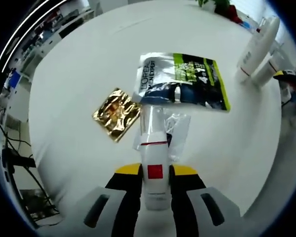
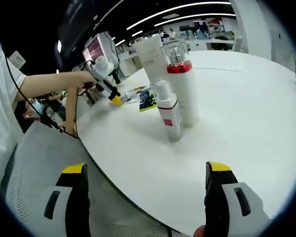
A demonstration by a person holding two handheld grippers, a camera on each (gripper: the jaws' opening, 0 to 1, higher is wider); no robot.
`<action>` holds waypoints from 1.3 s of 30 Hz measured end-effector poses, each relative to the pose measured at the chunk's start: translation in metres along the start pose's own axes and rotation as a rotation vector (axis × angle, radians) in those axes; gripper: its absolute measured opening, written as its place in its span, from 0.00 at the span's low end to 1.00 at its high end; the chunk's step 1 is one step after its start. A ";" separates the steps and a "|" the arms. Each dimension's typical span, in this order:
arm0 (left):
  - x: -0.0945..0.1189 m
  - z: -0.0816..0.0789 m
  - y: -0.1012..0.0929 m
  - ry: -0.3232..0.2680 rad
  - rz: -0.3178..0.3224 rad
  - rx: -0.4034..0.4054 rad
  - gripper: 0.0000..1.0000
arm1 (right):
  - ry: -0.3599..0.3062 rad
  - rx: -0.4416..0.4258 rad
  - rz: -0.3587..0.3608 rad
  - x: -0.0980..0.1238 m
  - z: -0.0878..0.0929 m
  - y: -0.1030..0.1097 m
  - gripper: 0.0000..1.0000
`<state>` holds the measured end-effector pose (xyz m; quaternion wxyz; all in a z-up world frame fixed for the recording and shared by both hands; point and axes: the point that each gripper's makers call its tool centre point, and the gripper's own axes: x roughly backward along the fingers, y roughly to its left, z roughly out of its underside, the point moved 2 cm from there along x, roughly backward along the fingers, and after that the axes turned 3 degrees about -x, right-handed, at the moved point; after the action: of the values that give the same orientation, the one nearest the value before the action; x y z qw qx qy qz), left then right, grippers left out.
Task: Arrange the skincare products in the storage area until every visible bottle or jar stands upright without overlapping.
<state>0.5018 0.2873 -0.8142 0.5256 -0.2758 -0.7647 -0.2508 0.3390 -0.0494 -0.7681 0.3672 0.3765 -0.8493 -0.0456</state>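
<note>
1. Your left gripper (image 1: 155, 185) is pinching a white bottle with a red square label (image 1: 154, 173) between its yellow-tipped jaws; the bottle is lying along the jaws, pointing away from you over the round white table (image 1: 79, 74).
2. Just ahead of that bottle, a clear plastic wrapper (image 1: 175, 129) is lying flat on the table, touching the bottle's far end.
3. Beyond the wrapper, a silver and green sachet pack (image 1: 185, 81) is lying flat, and a crinkled gold foil packet (image 1: 117, 113) is sitting to its left, just beside it.
4. Further off to the right, two white tubes (image 1: 256, 52) are standing near the table's edge.
5. Your right gripper (image 2: 144, 190) is hanging spread wide over the table edge with nothing between its jaws.
6. Ahead of it, a small bottle with a red band (image 2: 168, 116) is standing upright, touching or nearly touching a taller white bottle with a red collar (image 2: 185, 86); a white tube (image 2: 152, 57) is standing behind them.
7. To the left in the right gripper view, your hand (image 2: 84, 79) is holding the left gripper over the table.
</note>
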 end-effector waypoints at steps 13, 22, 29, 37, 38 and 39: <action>0.004 -0.003 0.008 -0.027 -0.025 0.029 0.25 | -0.011 0.008 0.004 0.002 -0.005 0.001 0.98; 0.019 -0.009 -0.005 -0.077 -0.028 0.052 0.25 | -0.059 0.010 -0.005 0.012 -0.019 0.006 0.98; 0.033 -0.015 -0.019 -0.136 -0.041 0.059 0.25 | -0.098 0.019 -0.035 0.015 -0.033 0.016 0.97; 0.056 -0.021 -0.040 -0.225 -0.068 0.055 0.25 | -0.120 0.024 -0.063 0.019 -0.045 0.026 0.94; 0.060 -0.022 -0.044 -0.242 -0.068 0.054 0.25 | -0.129 0.031 -0.071 0.020 -0.049 0.028 0.93; 0.064 -0.025 -0.050 -0.256 -0.069 0.055 0.25 | -0.137 0.033 -0.076 0.020 -0.051 0.030 0.92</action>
<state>0.4650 0.2446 -0.7509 0.4221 -0.2648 -0.8411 -0.2104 0.3453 -0.0315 -0.7083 0.3001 0.4103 -0.8582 -0.0710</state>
